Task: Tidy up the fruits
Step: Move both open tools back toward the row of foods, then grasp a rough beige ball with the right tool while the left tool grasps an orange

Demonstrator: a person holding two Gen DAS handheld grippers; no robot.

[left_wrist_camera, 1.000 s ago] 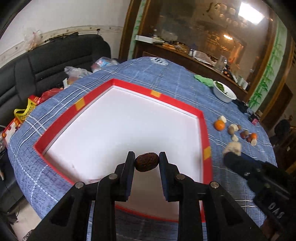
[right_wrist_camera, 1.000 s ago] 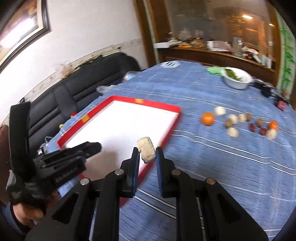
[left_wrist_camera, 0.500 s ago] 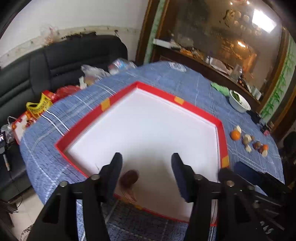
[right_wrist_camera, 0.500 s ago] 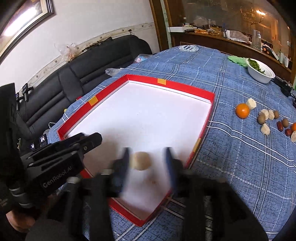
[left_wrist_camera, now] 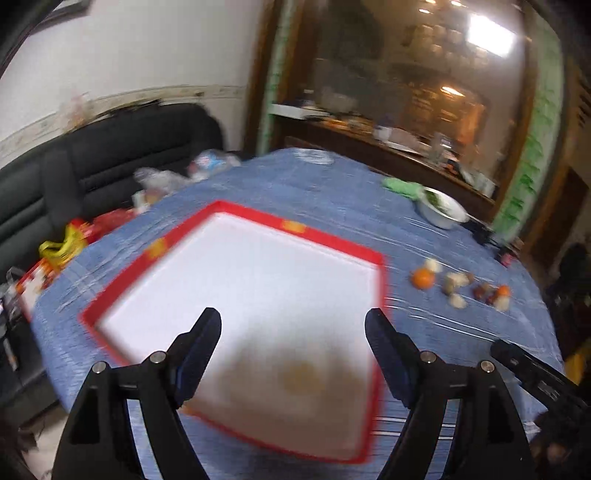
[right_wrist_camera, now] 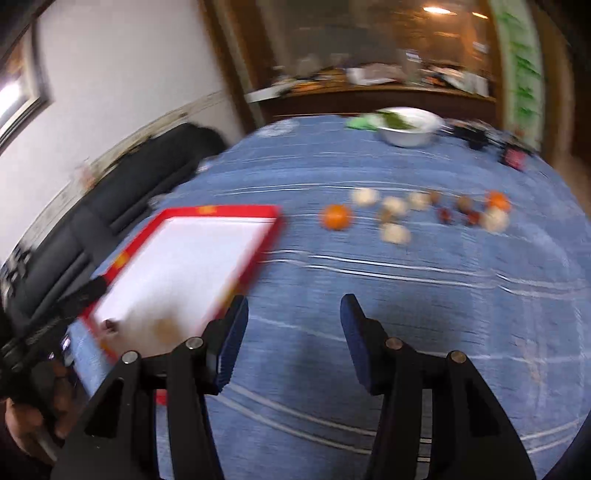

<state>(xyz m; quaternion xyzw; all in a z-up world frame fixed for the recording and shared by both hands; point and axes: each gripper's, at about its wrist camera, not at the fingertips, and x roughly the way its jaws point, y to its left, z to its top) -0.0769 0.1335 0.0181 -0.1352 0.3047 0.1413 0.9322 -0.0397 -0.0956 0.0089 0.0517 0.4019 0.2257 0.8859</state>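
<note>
Pale fruit (right_wrist_camera: 165, 328) and small dark fruit (right_wrist_camera: 109, 325) inside red-rimmed tray (right_wrist_camera: 236, 212), near its front edge. Loose fruits (right_wrist_camera: 395, 233) scattered on blue worktop (right_wrist_camera: 406, 295), well apart from tray. Left tool (left_wrist_camera: 293, 325) over tray, jaws opening wide, nothing between. Right tool (right_wrist_camera: 293, 310) parted, empty, above bare cloth beside tray edge.

- A white wall (left_wrist_camera: 129, 55) runs behind, with a worn pale border strip along its lower part.
- A black sofa (left_wrist_camera: 92, 166) stands against it — plastic bags lie on its seat.
- A dark wooden sideboard (right_wrist_camera: 369, 99) is cluttered, blurred.
- Ceiling lights (left_wrist_camera: 487, 33) glare in the glass behind it.
- A framed picture (right_wrist_camera: 18, 92) hangs on the wall.
</note>
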